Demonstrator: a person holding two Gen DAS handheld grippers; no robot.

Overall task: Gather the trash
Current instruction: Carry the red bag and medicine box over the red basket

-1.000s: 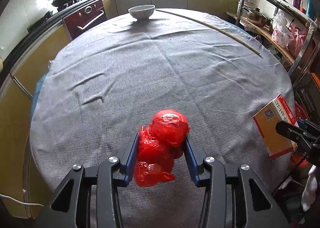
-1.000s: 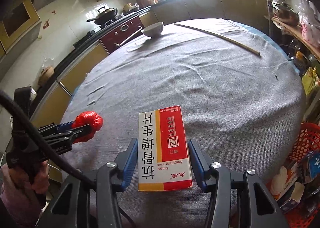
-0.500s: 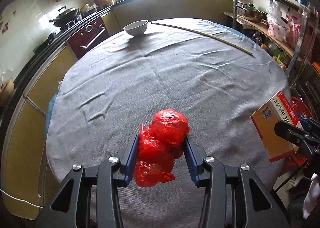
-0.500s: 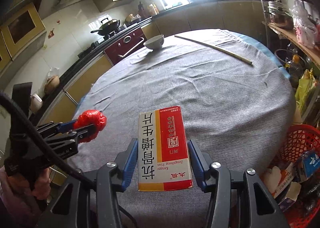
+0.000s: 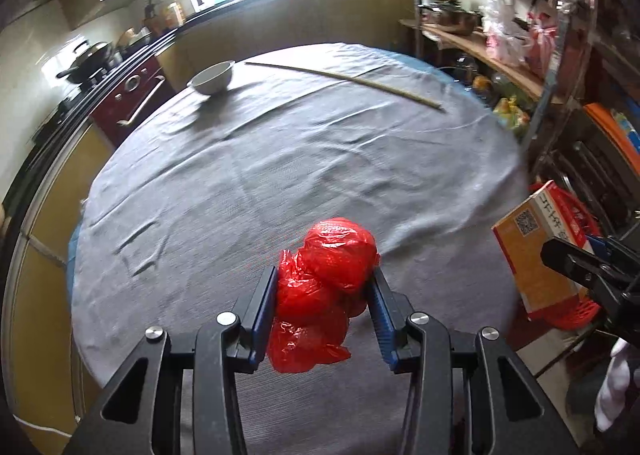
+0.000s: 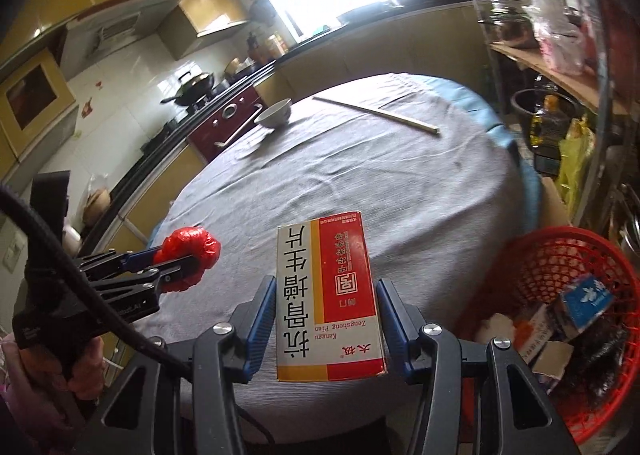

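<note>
My left gripper (image 5: 324, 287) is shut on a crumpled red plastic bag (image 5: 324, 279) and holds it above the near part of the round grey-clothed table (image 5: 280, 159). It also shows at the left of the right wrist view (image 6: 188, 255). My right gripper (image 6: 326, 295) is shut on a red, white and yellow medicine box (image 6: 326, 295), held past the table's near right edge. The box also shows in the left wrist view (image 5: 536, 247). A red mesh trash basket (image 6: 560, 263) with several scraps in it stands on the floor at the right, below the box.
A white bowl (image 5: 212, 77) and a long thin stick (image 5: 348, 79) lie at the table's far side. A metal shelf rack (image 5: 540, 55) with bags and pots stands at the right. Kitchen counters and a stove (image 6: 200, 83) run behind and left.
Both grippers have risen and drawn back from the table with their loads. The red basket has come into fuller view at the right of the right wrist view.
</note>
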